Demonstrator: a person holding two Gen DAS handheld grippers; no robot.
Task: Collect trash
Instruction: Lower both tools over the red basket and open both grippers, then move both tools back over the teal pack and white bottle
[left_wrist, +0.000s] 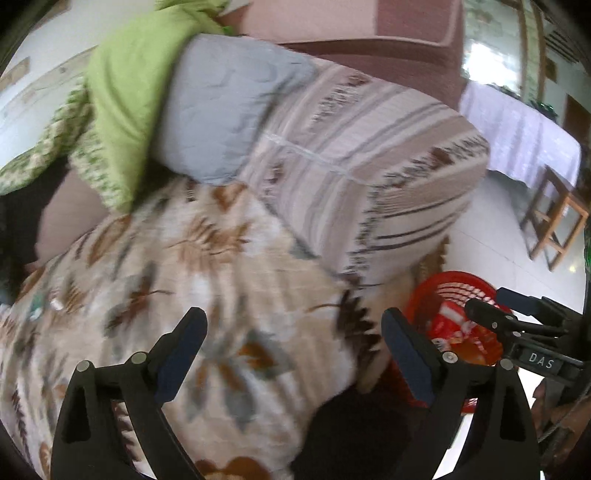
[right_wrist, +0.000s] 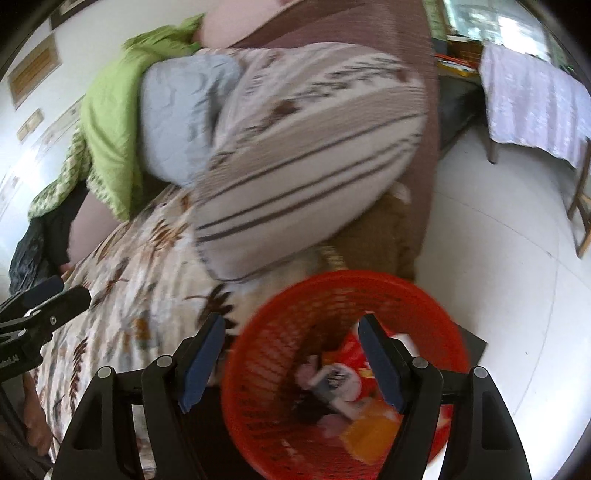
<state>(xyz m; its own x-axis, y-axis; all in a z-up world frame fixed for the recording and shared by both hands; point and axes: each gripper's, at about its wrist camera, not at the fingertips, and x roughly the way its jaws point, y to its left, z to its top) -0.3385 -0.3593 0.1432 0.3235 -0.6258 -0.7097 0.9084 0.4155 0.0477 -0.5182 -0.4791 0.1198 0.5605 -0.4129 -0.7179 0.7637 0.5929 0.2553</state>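
Left gripper (left_wrist: 293, 332): jaws spread wide, empty, positioned above the leaf-print bedspread (left_wrist: 177, 266). Right gripper (right_wrist: 291, 338): jaws spread wide, empty, positioned over the red mesh basket (right_wrist: 280, 354). The basket stands on the floor (right_wrist: 498, 258) beside the bed and contains the trash (right_wrist: 347, 387): red, white and orange wrappers

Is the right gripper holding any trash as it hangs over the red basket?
No. The right gripper is open with nothing between its fingers; wrappers lie inside the red basket below.
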